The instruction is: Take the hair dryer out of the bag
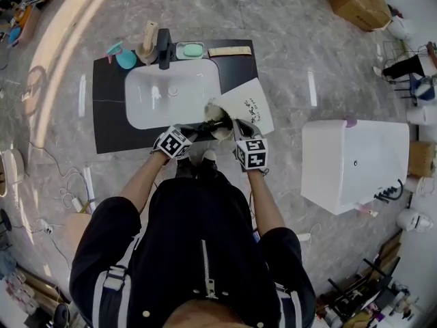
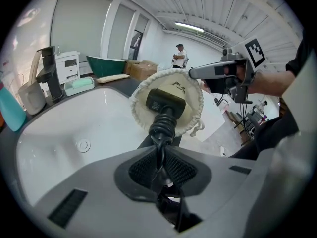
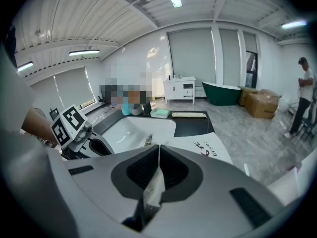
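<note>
- The left gripper [image 2: 161, 152] has its fingers [image 2: 143, 170] nearly closed on the coiled cord [image 2: 162, 129] of the hair dryer [image 2: 166, 102]. This is probably to draw the dryer from the bag [image 2: 193, 95], where its body sits in the open mouth.
- The right gripper [image 3: 158, 150] has its fingers shut on the bag's cloth, apparently to hold the bag back.
- Both are held above a white sink [image 1: 171, 94] set in a black table [image 1: 109, 125], with a grey marbled floor [image 1: 287, 19] around it.

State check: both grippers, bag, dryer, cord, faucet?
left gripper, shut on cord
right gripper, shut on bag
bag, mouth open
dryer, in bag, black end showing at mouth
cord, coiled, out of bag
faucet, off
</note>
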